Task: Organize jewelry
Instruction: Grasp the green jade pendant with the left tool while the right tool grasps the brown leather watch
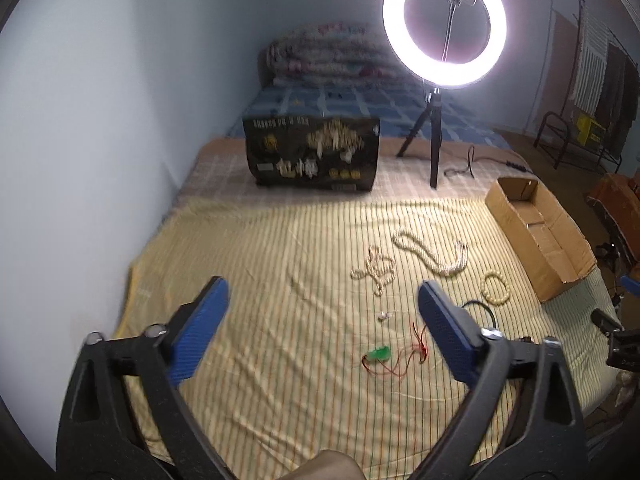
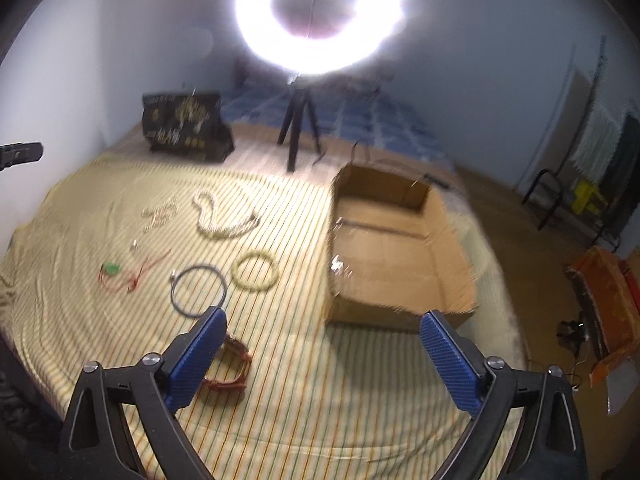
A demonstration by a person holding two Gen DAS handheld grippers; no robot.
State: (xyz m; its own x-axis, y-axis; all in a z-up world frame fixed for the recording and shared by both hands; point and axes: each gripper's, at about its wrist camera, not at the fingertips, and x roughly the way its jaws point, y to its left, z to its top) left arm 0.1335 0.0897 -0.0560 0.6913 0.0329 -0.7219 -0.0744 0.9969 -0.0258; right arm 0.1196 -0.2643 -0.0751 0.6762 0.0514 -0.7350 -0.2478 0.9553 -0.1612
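We are holding both grippers, left (image 1: pixel 322 312) and right (image 2: pixel 322 346), agape and empty; the reddish bracelet (image 2: pixel 232 372), seemingly, is lying just beneath the right's left finger.

Bedroom: bed (image 1: pixel 280 360), folded quilt (image 1: pixel 328 52).

Matt cardboard box (image 2: pixel 400 248), striped cloth (image 2: pixel 280 400)

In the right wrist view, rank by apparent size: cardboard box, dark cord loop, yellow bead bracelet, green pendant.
1. cardboard box
2. dark cord loop and yellow bead bracelet: alike, and the loop lies nearer, so unranked
3. green pendant
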